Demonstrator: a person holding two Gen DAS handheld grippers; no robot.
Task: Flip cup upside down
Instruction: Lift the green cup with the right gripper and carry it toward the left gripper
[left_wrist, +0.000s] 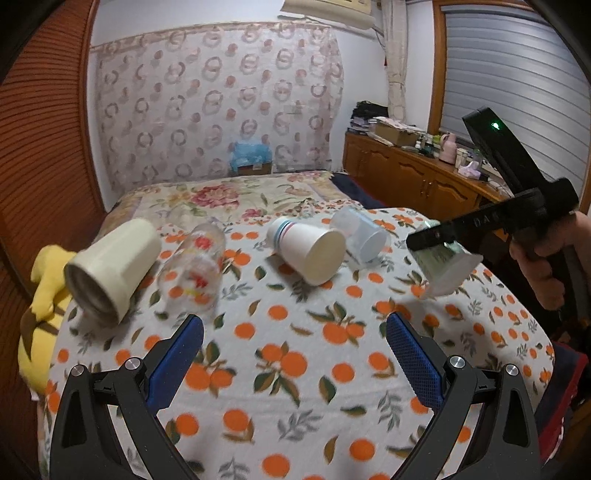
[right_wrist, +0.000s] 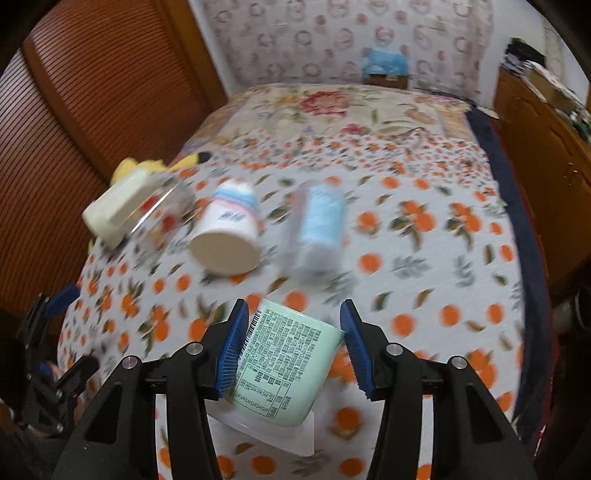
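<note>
My right gripper (right_wrist: 291, 343) is shut on a pale green printed cup (right_wrist: 284, 365) and holds it above the orange-print blanket (right_wrist: 424, 258), its wide rim pointing down and toward me. The same cup (left_wrist: 445, 264) shows in the left wrist view under the right gripper (left_wrist: 439, 240), tilted. My left gripper (left_wrist: 293, 343) is open and empty, low over the blanket. A cream mug (left_wrist: 114, 267), a clear glass (left_wrist: 194, 267), a white paper cup (left_wrist: 310, 249) and a clear plastic cup (left_wrist: 364, 234) lie on their sides in a row.
A yellow plush toy (left_wrist: 40, 295) lies at the blanket's left edge. A wooden panel wall (left_wrist: 40, 147) stands to the left and a wooden cabinet (left_wrist: 413, 177) with clutter at the right. A floral quilt (left_wrist: 229, 195) covers the far part of the bed.
</note>
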